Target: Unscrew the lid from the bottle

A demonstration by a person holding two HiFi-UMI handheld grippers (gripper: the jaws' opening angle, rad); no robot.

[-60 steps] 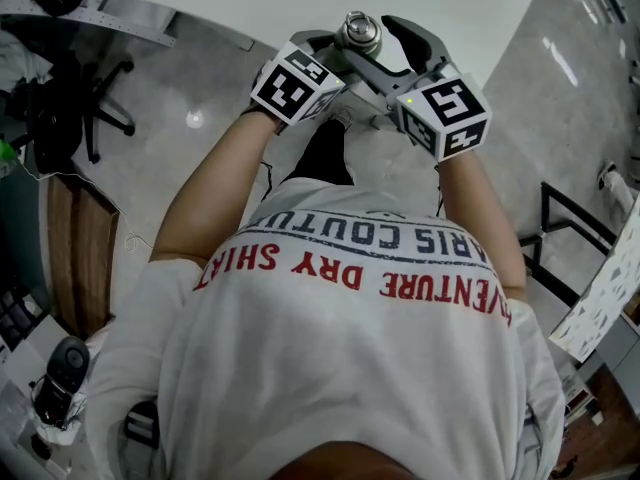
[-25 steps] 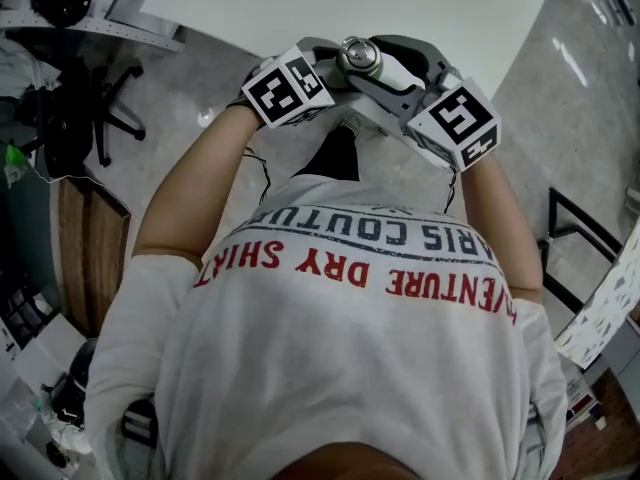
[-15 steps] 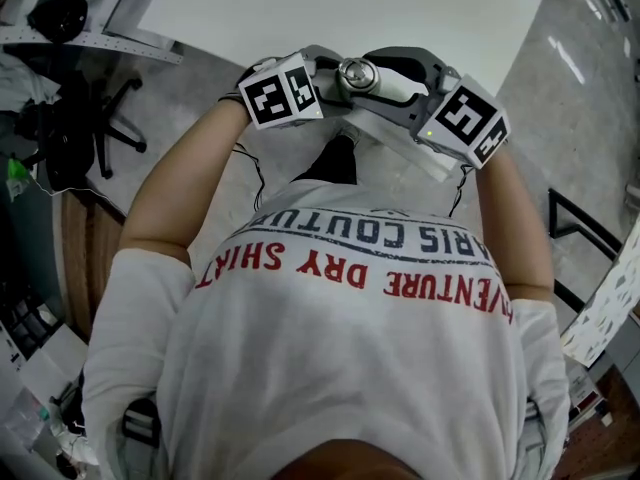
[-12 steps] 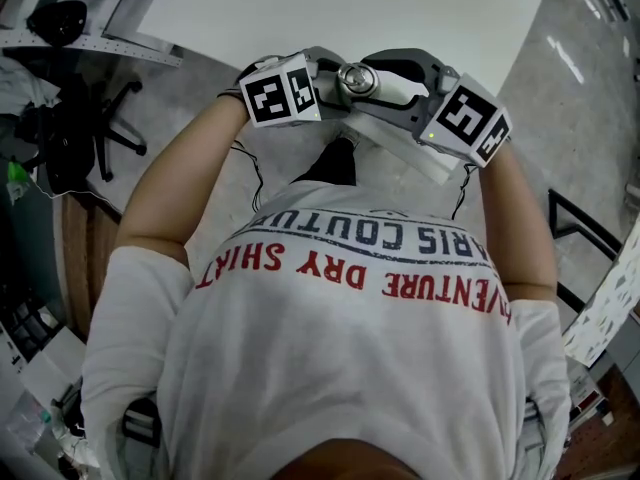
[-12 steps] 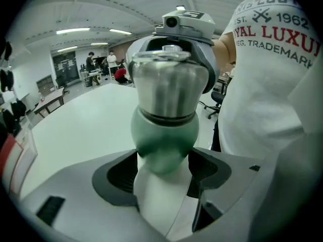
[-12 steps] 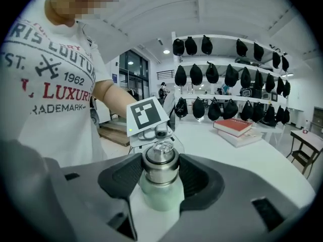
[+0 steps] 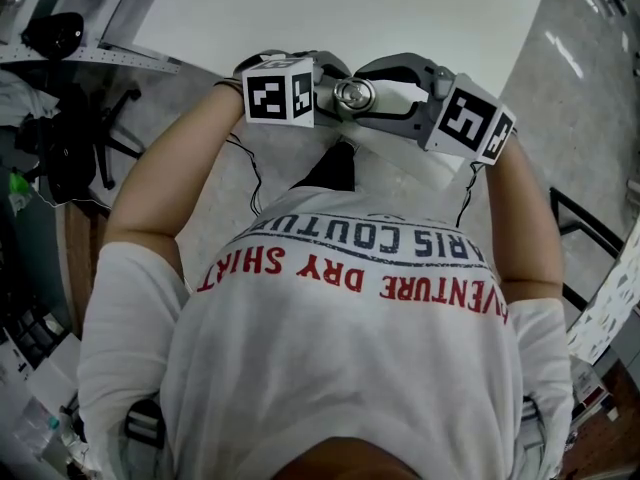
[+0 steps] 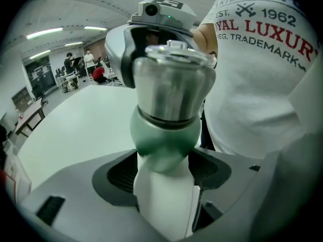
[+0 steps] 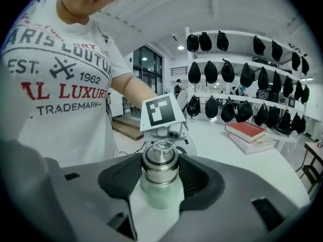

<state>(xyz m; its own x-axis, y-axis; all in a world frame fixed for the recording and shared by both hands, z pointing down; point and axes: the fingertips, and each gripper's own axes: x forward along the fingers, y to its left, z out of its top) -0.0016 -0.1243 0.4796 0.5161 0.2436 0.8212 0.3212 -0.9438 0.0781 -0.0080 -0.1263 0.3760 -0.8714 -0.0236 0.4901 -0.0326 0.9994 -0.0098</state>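
Note:
A bottle with a white body (image 8: 164,195), a green shoulder (image 8: 166,142) and a steel lid (image 8: 171,82) is held in the air between both grippers, close to the person's chest. My left gripper (image 8: 164,173) is shut on the white body just under the shoulder. My right gripper (image 9: 160,173) has its dark pads (image 9: 121,178) pressed on either side of the steel lid (image 9: 159,160). In the head view the lid (image 7: 353,94) shows end-on between the left gripper (image 7: 325,88) and the right gripper (image 7: 385,93).
A white table (image 7: 400,18) lies just beyond the grippers. Two books (image 9: 250,132) rest on it, and shelves of dark caps (image 9: 242,74) line the far wall. An office chair (image 7: 70,128) stands on the floor at the left.
Both grippers and the bottle have drifted lower in the head view. The left gripper's marker cube has turned, and the right gripper has swung out to the right side of the lid.

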